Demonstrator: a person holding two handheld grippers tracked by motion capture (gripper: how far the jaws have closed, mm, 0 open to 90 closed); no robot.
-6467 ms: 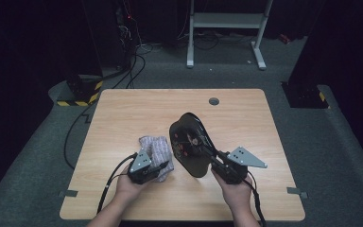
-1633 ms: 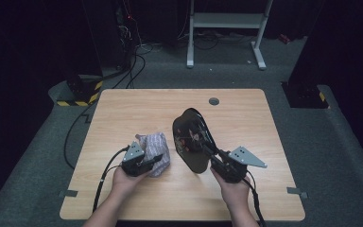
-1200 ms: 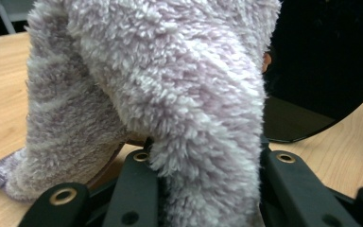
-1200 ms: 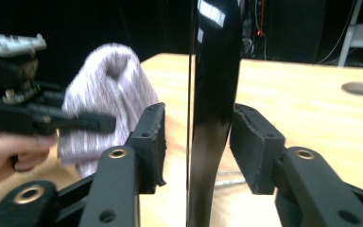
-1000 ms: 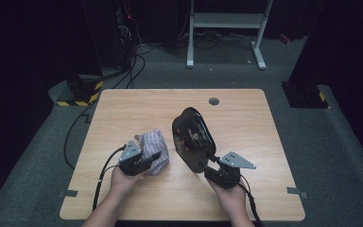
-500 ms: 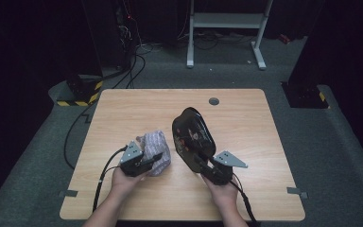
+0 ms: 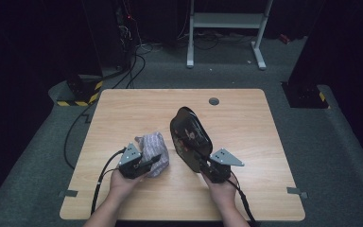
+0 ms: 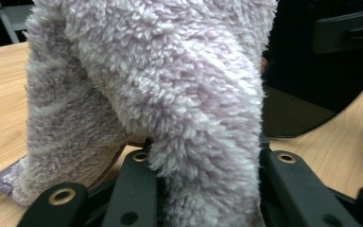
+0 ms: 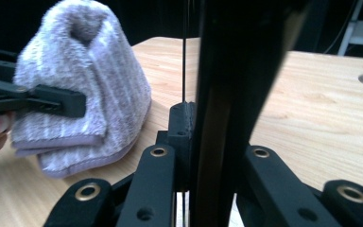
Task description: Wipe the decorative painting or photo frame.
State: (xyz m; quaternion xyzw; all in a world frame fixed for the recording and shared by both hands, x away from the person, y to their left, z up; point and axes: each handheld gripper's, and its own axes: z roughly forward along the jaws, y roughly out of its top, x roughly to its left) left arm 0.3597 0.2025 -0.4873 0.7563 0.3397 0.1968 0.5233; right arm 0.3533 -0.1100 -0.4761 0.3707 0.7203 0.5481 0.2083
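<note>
Left tongs point(image 7: 152, 161) pinch the cloth point(image 7: 152, 145) near the surface's point(image 7: 246, 118) front edge. Right tongs point(image 7: 202, 161), just closing, clamp the plate's point(image 7: 189, 135) rim, holding it upright mid-surface.

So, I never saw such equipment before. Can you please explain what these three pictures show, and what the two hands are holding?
No robot is here: a person sits at a wooden table and holds a hand tool with two black jaws in each hand. The high view looks down from above. There the left gripper pinches a fluffy lilac cloth, and the right gripper holds the rim of a black plate, which stands tilted on its edge; its jaws have just been closing on it. The other two pictures come from small cameras on the tools. The left gripper view looks along its jaws at the cloth; the right gripper view shows the plate edge-on between its jaws.
</note>
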